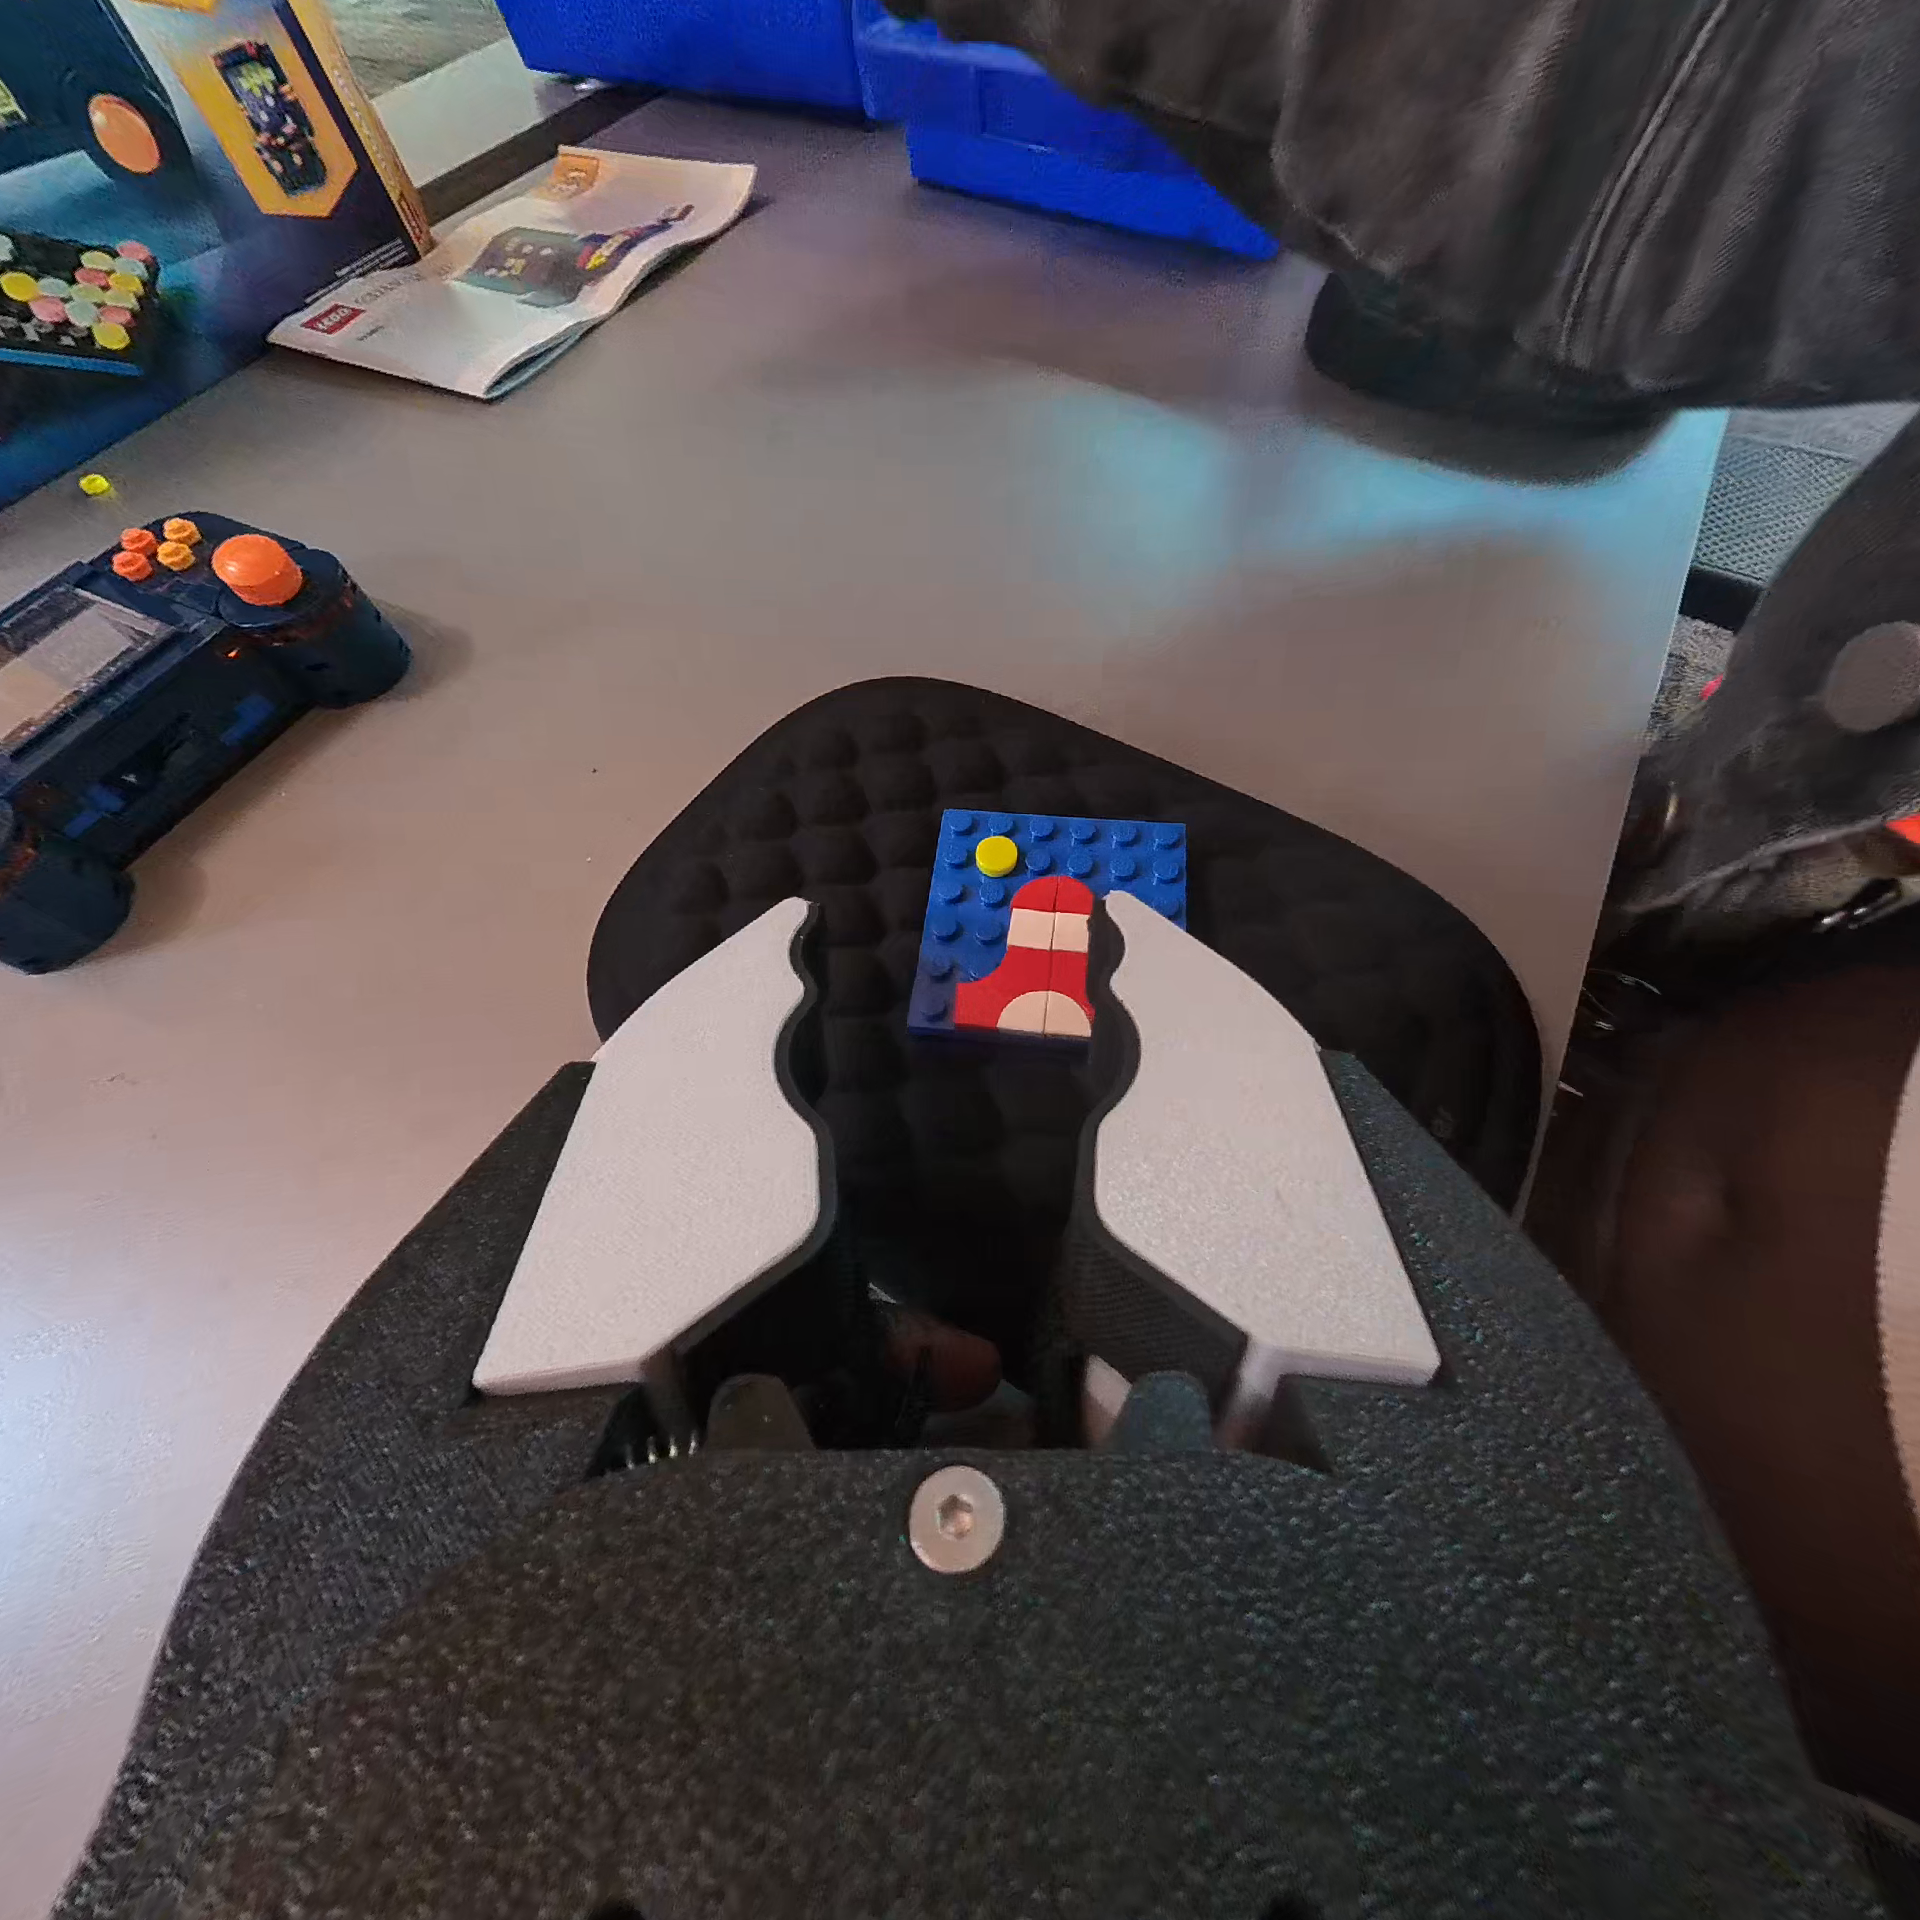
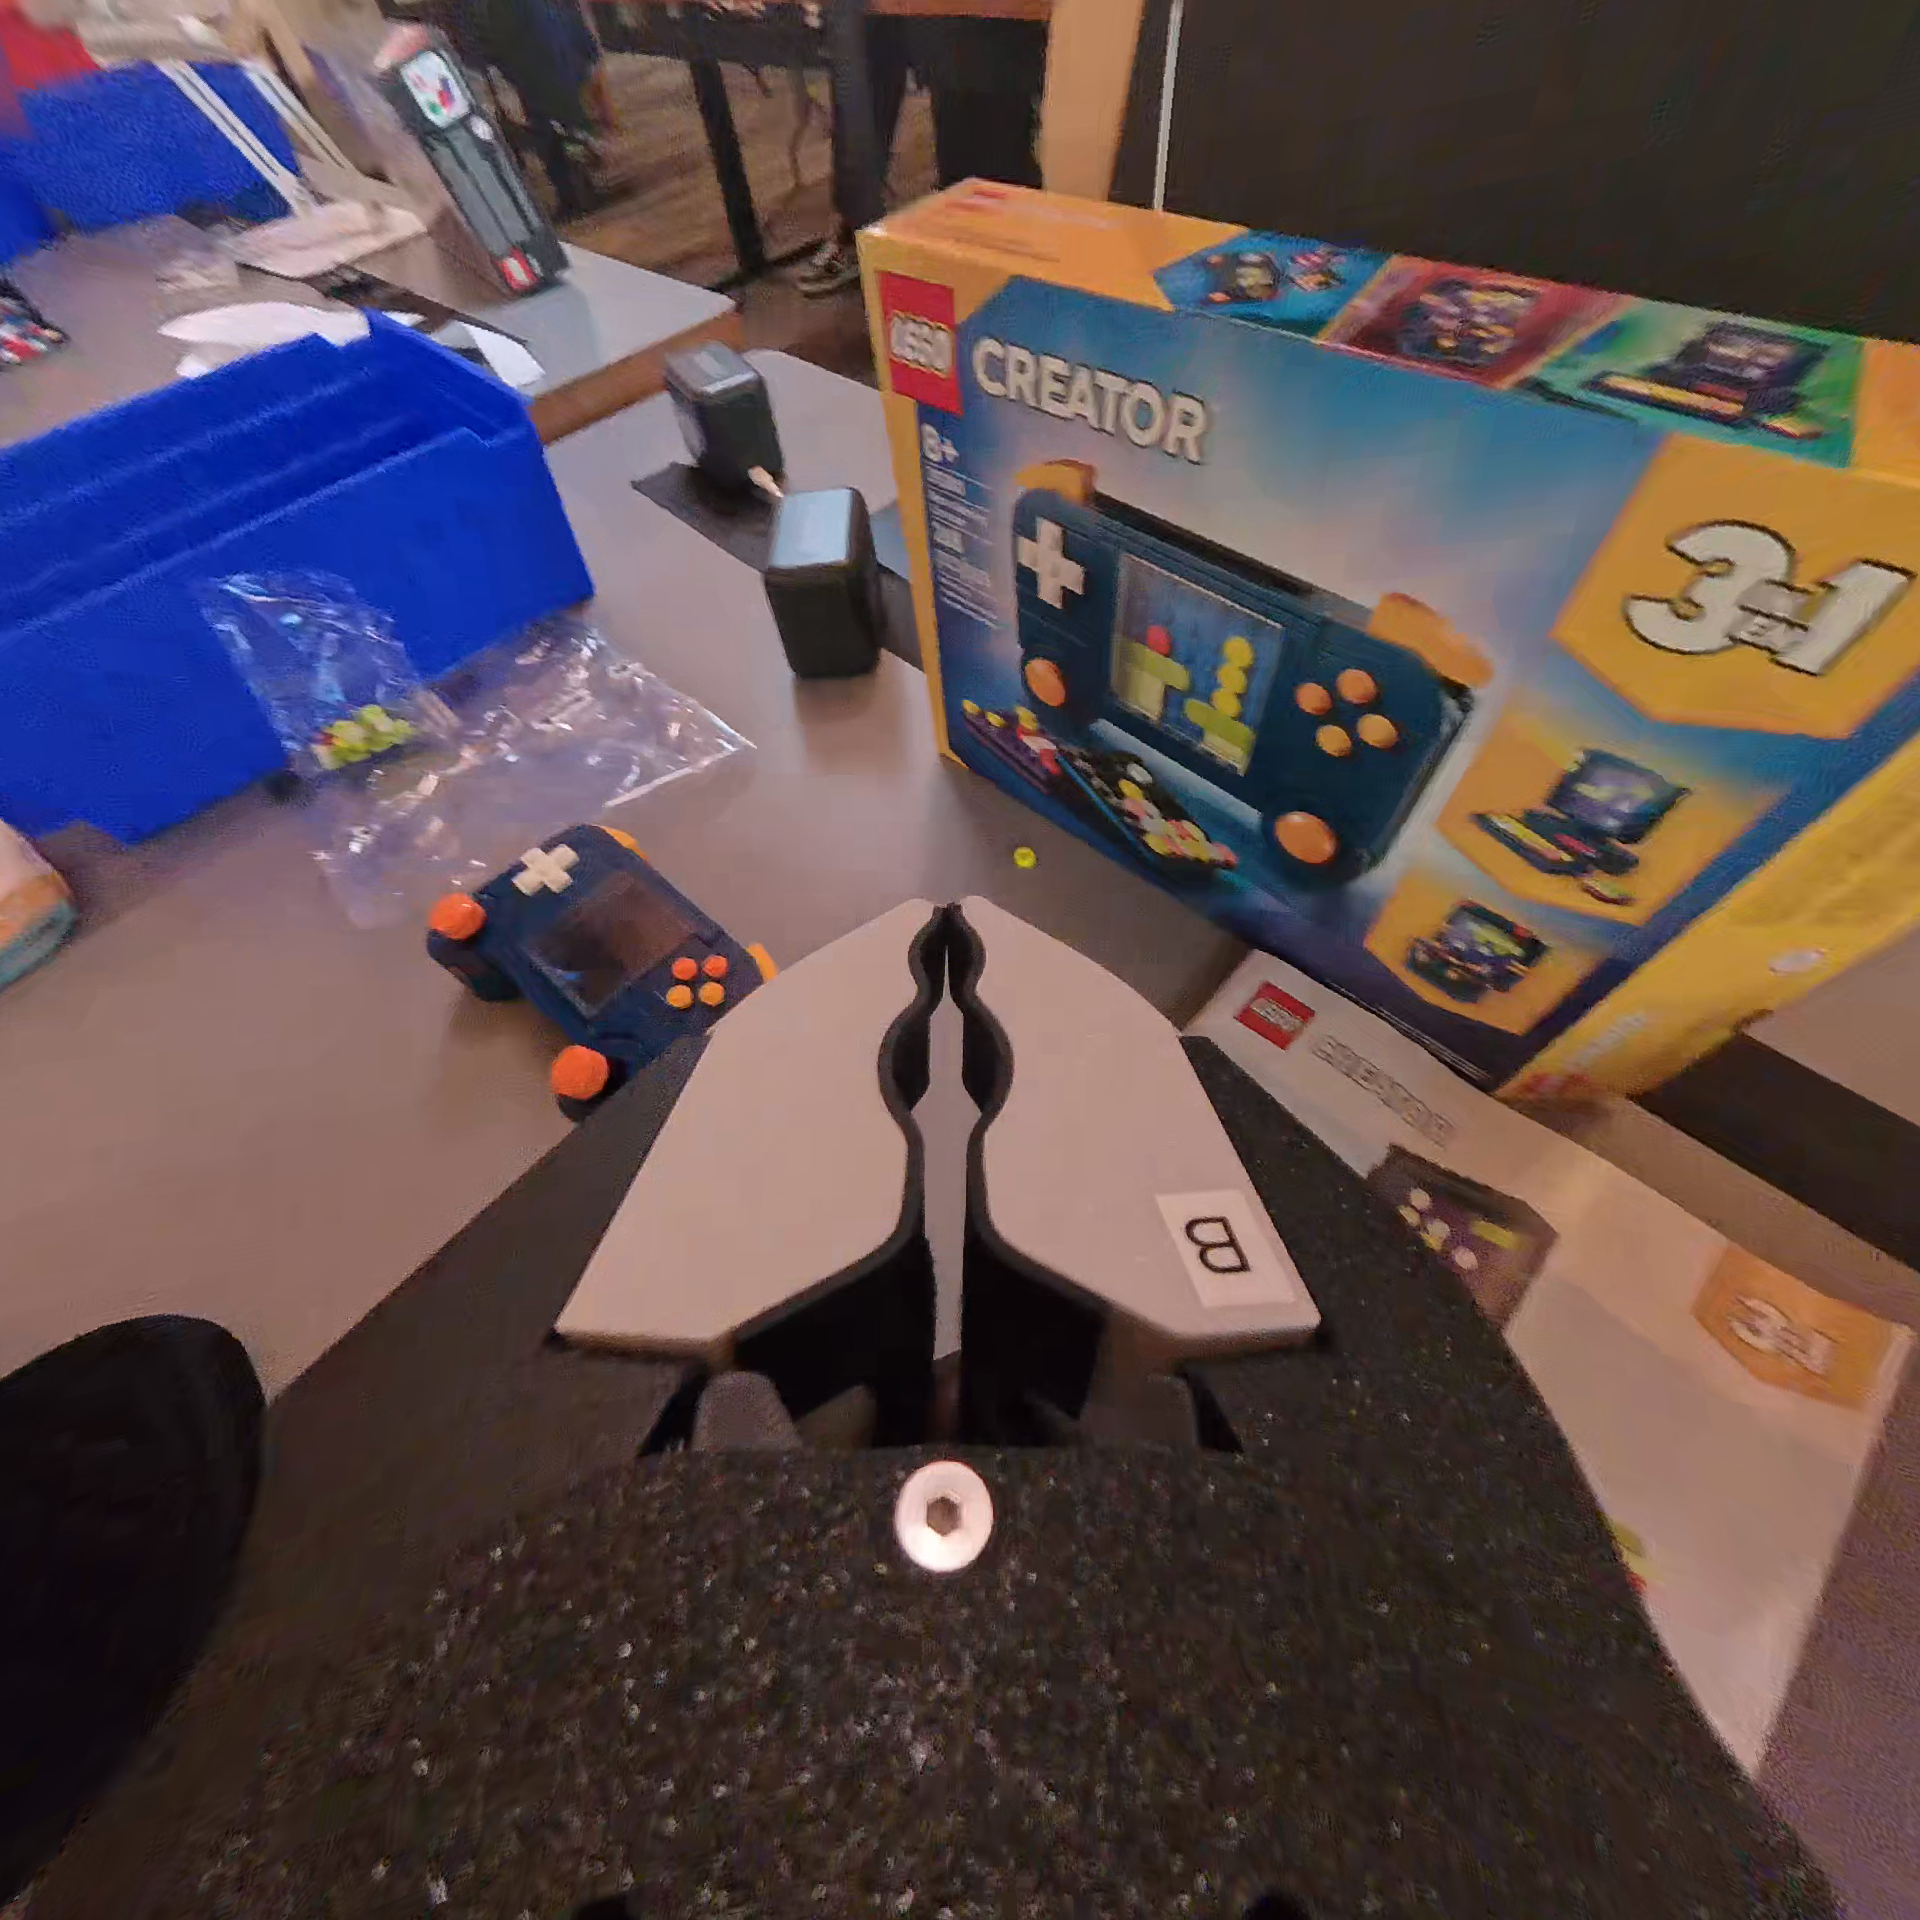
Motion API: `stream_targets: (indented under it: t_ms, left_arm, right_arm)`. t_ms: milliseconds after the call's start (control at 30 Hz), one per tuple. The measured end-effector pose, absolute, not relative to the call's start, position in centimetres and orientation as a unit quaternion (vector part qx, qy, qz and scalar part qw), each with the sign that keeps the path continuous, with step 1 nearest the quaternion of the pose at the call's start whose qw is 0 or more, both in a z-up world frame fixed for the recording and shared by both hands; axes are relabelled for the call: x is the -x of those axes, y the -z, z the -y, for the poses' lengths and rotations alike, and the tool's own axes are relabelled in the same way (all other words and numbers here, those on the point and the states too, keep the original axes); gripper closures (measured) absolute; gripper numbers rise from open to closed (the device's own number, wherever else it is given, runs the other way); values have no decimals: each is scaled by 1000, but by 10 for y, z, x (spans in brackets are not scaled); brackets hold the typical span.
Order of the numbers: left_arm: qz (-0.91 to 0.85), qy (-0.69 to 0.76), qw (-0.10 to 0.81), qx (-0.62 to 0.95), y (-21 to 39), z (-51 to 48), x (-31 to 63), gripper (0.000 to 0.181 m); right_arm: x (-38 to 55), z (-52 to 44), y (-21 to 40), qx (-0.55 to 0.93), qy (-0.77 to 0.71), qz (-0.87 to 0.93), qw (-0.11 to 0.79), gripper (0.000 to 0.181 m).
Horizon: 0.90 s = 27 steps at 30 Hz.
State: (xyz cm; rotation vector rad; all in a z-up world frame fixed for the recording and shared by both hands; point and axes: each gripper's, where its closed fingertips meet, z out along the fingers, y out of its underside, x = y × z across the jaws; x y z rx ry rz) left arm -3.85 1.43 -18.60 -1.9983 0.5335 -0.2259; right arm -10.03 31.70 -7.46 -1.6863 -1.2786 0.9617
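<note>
Both tongs share one build: a rough, speckled black body with a silver hex screw (image 1: 957, 1520) set in the middle, and two flat pale grey fingers (image 1: 686, 1143) with wavy black-lined inner edges. The right tongs (image 2: 948, 914) carry a small white sticker (image 2: 1221, 1247) on one finger. A dark jacket sleeve (image 1: 1558, 187) with a zip shows in the left wrist view.
</note>
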Motion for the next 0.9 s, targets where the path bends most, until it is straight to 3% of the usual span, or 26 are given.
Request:
stream_targets:
  t_ms: [67,233,367,700,900]
  left_arm:
    - [-219,93,506,829,186,-15,39,134]
    - [-217,94,506,830,186,-16,39,133]
    - [-215,94,506,830,186,-16,39,133]
    - [-216,94,507,830,186,-16,40,133]
    - [-215,96,506,830,186,-16,39,133]
  right_arm:
    - [101,-321,89,679,-372,511,373,158]
    - [147,-318,159,660,-302,625,289,147]
    - [187,-344,196,621,-241,689,284,148]
    - [229,-356,216,638,-254,669,285,156]
    - [230,-359,219,643,-253,661,291,174]
